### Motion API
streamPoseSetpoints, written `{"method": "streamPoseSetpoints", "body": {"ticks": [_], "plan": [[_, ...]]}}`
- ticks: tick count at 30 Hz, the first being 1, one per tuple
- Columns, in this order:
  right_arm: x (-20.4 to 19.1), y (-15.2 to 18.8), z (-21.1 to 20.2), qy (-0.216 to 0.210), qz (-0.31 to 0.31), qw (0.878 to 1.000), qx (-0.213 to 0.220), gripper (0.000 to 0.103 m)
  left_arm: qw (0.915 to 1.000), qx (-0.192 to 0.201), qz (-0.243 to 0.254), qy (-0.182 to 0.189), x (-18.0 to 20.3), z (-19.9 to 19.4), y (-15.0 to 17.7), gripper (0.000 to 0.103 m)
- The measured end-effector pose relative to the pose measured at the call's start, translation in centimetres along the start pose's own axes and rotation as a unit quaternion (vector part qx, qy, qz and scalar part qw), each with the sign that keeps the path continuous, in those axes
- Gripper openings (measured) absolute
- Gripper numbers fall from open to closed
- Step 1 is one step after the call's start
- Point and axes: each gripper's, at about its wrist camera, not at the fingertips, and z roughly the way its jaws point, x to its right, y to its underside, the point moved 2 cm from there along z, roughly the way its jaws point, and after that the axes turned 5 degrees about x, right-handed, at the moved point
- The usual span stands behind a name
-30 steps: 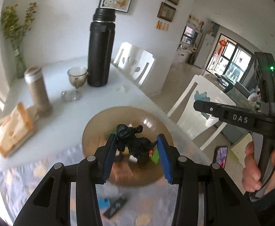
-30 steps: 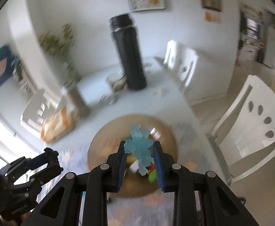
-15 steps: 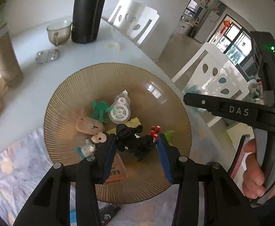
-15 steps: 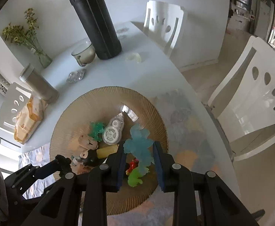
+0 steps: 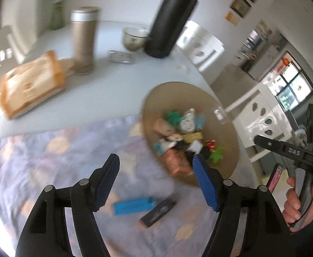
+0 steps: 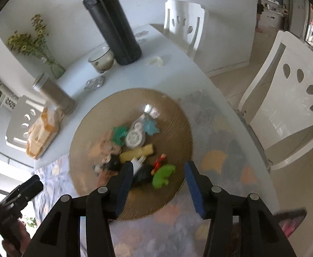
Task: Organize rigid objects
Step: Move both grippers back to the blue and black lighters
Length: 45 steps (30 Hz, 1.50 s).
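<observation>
A round brown ribbed plate [image 6: 173,115] [image 5: 177,94] holds several small toys: a black figure [image 6: 143,174], a light blue figure [image 6: 151,127], a green one [image 6: 163,174], a teal one [image 6: 120,133], a yellow block [image 6: 138,153] and a white tape dispenser [image 6: 135,137]. My right gripper [image 6: 158,184] is open and empty above the plate's near edge. My left gripper [image 5: 156,180] is open and empty above the patterned cloth [image 5: 49,156], left of the plate. A blue bar [image 5: 132,206] and a black bar [image 5: 158,212] lie on the cloth below it.
A tall black flask [image 6: 111,21], a glass cup [image 6: 101,61], a metal tumbler [image 6: 53,94], a snack bag [image 6: 41,135] and a flower vase [image 6: 55,68] stand on the white table [image 6: 177,68] behind the plate. White chairs [image 6: 295,98] stand at the right.
Both grippers opened and dropped their figures, black from the left and light blue from the right, onto the plate. Both pulled back; the left one swung left over the cloth.
</observation>
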Motion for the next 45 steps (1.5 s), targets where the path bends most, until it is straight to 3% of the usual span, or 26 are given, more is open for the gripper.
{"method": "streamPoseSetpoints", "body": {"ticks": [4,8,11,16,21,25,32,34,40,43,45], "plan": [[-2.6,2.4,-1.1,-0.013,-0.027,1.0,-0.006,0.056,0.9996,0.005,-0.021,-0.016,-2.9,-2.5,1.8,0.069],[-5.5,5.3,-1.3,-0.031,-0.058,0.998,-0.024,0.057,0.9994,-0.009,-0.017,-0.028,-4.5,-3.0,3.6,0.069],[-7.7,8.2,-0.4,-0.047,-0.077,0.994,-0.053,0.057,0.9983,-0.047,0.019,-0.03,-4.7,-1.5,5.2,0.069],[-9.8,13.0,3.1,-0.063,-0.081,0.988,-0.119,0.057,0.9887,-0.112,0.092,-0.04,-4.5,2.9,8.1,0.069],[-10.0,15.4,6.4,-0.066,-0.044,0.983,-0.168,0.057,0.9812,-0.134,0.137,-0.024,-3.9,4.9,8.3,0.069],[-9.9,15.8,7.7,-0.057,-0.017,0.982,-0.179,0.057,0.9758,-0.144,0.165,-0.001,-3.4,5.7,7.8,0.069],[-11.4,15.6,10.1,-0.031,0.023,0.982,-0.185,0.057,0.9529,-0.181,0.243,-0.001,-2.9,8.8,8.4,0.069],[-12.1,15.5,10.6,-0.022,0.032,0.984,-0.177,0.057,0.9502,-0.182,0.253,-0.001,-2.9,9.0,8.5,0.069],[-13.6,15.6,12.1,0.043,0.024,0.987,-0.156,0.057,0.9452,-0.186,0.269,-0.004,-3.4,8.7,9.0,0.069],[-15.0,15.7,12.4,0.06,-0.009,0.988,-0.142,0.057,0.9442,-0.187,0.271,-0.007,-3.5,8.8,9.0,0.069],[-15.6,15.9,12.6,0.073,-0.027,0.987,-0.138,0.057,0.9384,-0.193,0.286,-0.014,-3.2,9.3,9.5,0.069]]}}
